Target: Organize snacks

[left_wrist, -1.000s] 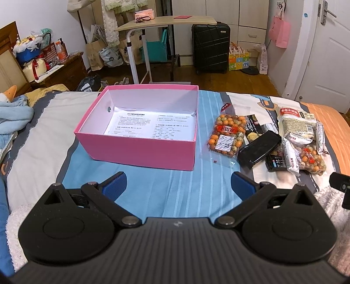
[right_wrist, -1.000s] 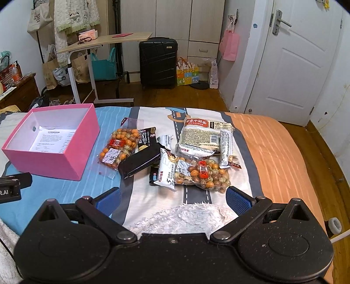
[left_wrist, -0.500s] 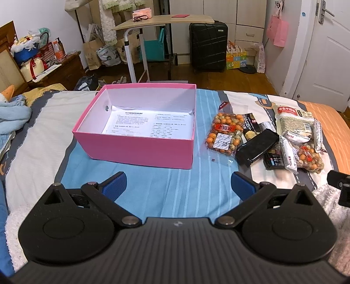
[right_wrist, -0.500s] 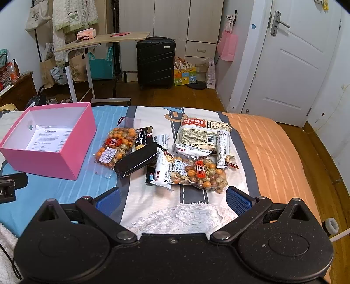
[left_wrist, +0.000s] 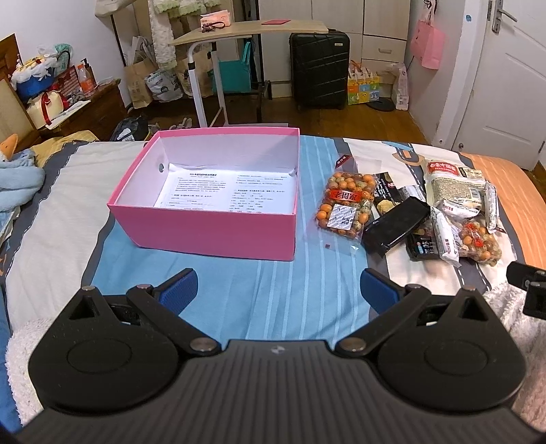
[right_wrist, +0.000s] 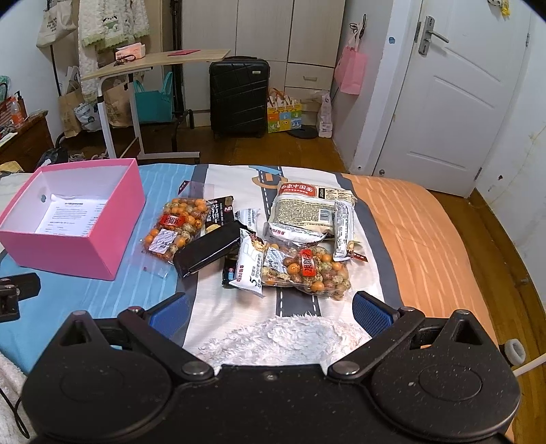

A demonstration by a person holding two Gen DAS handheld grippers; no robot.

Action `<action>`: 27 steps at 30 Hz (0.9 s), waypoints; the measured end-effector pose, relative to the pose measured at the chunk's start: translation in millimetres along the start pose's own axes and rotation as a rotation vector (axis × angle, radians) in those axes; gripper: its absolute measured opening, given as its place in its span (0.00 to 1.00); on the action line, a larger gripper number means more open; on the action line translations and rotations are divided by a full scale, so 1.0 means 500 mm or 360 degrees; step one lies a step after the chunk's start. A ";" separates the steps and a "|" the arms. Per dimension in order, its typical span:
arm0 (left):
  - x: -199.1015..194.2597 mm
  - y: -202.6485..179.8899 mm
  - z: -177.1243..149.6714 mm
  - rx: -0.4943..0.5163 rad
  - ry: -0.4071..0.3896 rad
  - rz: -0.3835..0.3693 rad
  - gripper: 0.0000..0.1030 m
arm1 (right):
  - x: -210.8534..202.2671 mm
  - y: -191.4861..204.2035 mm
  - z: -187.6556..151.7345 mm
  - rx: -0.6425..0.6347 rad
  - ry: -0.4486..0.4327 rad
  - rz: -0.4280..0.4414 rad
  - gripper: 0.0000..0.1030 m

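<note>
An open pink box [left_wrist: 211,232] with a printed sheet inside sits on the bed; it also shows in the right wrist view [right_wrist: 65,246]. To its right lies a pile of snacks: a clear bag of coated nuts [left_wrist: 346,208] [right_wrist: 175,229], a black packet [left_wrist: 396,225] [right_wrist: 208,251], a second nut bag [right_wrist: 307,269], a white noodle pack [right_wrist: 307,211] and smaller packets. My left gripper [left_wrist: 278,290] is open and empty, short of the box. My right gripper [right_wrist: 269,312] is open and empty, just before the snack pile.
A white fluffy towel [right_wrist: 283,336] lies under the right gripper. Beyond the bed's far edge stand a rolling desk [left_wrist: 245,30], a black suitcase [left_wrist: 319,68] and bags on a wooden floor. A white door [right_wrist: 454,92] is at the right.
Both grippers have pulled back and risen slightly, so the box and the snacks sit a bit farther away in view. Both stay open and empty.
</note>
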State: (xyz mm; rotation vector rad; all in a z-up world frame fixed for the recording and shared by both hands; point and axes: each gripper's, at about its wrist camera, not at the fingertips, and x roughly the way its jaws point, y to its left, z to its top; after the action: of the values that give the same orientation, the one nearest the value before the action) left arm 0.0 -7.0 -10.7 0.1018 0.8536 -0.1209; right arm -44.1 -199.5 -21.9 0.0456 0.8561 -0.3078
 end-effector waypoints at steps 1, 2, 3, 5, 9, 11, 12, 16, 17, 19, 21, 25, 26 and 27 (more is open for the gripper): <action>0.000 0.000 0.000 -0.0001 0.0001 0.0000 1.00 | 0.001 0.000 0.000 0.0000 0.0001 0.0000 1.00; 0.000 0.000 0.000 -0.0001 0.0001 -0.0001 1.00 | 0.000 0.000 0.000 0.0000 0.0001 0.0000 1.00; 0.000 -0.002 0.000 0.0000 0.0003 -0.0004 1.00 | 0.000 0.000 0.000 0.0000 0.0000 0.0000 1.00; 0.000 -0.003 -0.001 0.0000 0.0007 -0.0012 1.00 | 0.000 0.000 0.000 0.0001 0.0000 -0.0001 1.00; 0.000 -0.004 -0.002 0.0004 0.0009 -0.0012 1.00 | 0.001 -0.001 -0.001 0.0004 0.0002 -0.0001 1.00; -0.001 -0.002 -0.001 0.0001 0.0009 -0.0013 1.00 | 0.003 -0.004 -0.003 0.0008 0.0005 -0.0001 1.00; 0.000 -0.003 -0.002 0.0002 0.0009 -0.0014 1.00 | 0.005 -0.005 -0.004 0.0010 0.0007 -0.0001 1.00; 0.000 -0.005 -0.005 0.0014 0.0000 -0.0039 1.00 | 0.010 -0.012 -0.007 0.0016 0.0011 -0.0005 1.00; -0.002 -0.002 -0.005 0.0014 -0.0002 -0.0057 1.00 | 0.010 -0.013 -0.007 0.0011 0.0009 -0.0004 1.00; -0.006 0.000 -0.005 0.0008 -0.0010 -0.0105 0.99 | 0.004 -0.018 -0.007 -0.0010 -0.0020 0.0028 1.00; -0.012 0.006 0.002 -0.0023 0.0007 -0.0168 0.97 | -0.004 -0.026 -0.007 -0.0042 -0.0054 0.0084 1.00; -0.026 -0.002 0.016 -0.0017 -0.0030 -0.0210 0.95 | -0.015 -0.074 -0.006 -0.0071 -0.0171 0.0201 1.00; -0.024 -0.008 0.022 -0.0010 -0.0030 -0.0218 0.94 | -0.013 -0.088 -0.002 -0.0065 -0.0189 0.0187 1.00; -0.021 -0.015 0.028 -0.0002 -0.0019 -0.0235 0.94 | -0.009 -0.099 0.002 -0.0054 -0.0203 0.0164 1.00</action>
State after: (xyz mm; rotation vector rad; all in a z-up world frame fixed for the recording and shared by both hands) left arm 2.5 -15.8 6.0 0.0365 0.8491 -0.2594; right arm -60.1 -245.9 -13.7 0.0379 0.7295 -0.1975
